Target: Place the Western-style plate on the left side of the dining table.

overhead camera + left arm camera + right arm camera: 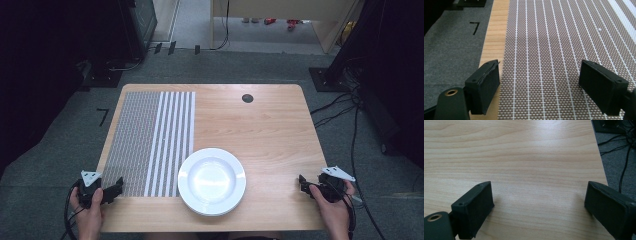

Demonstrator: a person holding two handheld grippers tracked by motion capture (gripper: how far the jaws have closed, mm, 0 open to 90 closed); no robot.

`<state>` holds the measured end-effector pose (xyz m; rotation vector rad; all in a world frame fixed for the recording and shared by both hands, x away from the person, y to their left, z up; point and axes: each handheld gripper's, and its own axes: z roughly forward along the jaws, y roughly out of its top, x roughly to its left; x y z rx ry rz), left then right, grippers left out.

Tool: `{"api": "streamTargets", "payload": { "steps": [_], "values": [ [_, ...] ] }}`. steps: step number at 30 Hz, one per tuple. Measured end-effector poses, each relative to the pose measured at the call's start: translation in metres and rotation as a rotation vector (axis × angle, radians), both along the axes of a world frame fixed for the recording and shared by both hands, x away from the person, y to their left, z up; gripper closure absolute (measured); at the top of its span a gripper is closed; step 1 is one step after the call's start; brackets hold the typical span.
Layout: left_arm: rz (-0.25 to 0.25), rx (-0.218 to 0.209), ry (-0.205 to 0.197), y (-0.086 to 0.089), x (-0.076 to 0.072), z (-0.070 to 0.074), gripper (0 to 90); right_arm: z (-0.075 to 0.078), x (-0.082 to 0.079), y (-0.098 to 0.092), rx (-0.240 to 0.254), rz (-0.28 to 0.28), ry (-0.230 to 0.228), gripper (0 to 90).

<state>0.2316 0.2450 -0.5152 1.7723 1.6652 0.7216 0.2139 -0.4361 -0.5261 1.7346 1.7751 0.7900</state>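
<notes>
High view puts the white plate at the near edge of the table, between your two hands, its left rim lying over the corner of the woven placemat and its near rim close to the table's lip. That is your chief risk: the plate is glazed, smooth and round, with a shallow well and a thin sloping rim, so hard jaw pads could slide off it, and a nudge toward you could tip it over the edge. Because it sits half on the mat and half on bare wood, it may also rock when pressed on one side. Your left gripper rests at the mat's near left corner, jaws wide apart with nothing between them; in the left gripper view they frame the mat's coarse brown-and-white mesh, which could snag a low pad. Your right gripper sits near the table's right edge, jaws likewise spread and empty over pale, slick wood-grain laminate.
</notes>
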Motion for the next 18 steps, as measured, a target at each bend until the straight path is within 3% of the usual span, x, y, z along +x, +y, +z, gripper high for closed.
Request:
{"api": "streamTargets", "payload": {
  "steps": [4, 6, 10, 18],
  "values": [
    [0.016, -0.008, -0.014, 0.0, -0.001, 0.002, 17.4, 0.0, 0.0, 0.0, 0.0, -0.001, 0.001, 7.8],
    [0.018, -0.039, -0.034, -0.002, -0.002, 0.008, 17.4, 0.0, 0.0, 0.0, 0.0, -0.002, 0.001, 7.7],
    [0.018, -0.061, -0.063, -0.007, -0.003, 0.015, 17.4, 0.0, 0.0, 0.0, 0.003, -0.01, 0.003, 7.8],
    [-0.015, -0.061, -0.082, -0.022, -0.003, 0.023, 17.0, 0.007, -0.001, 0.003, 0.04, -0.039, -0.015, 8.2]
  ]
}}
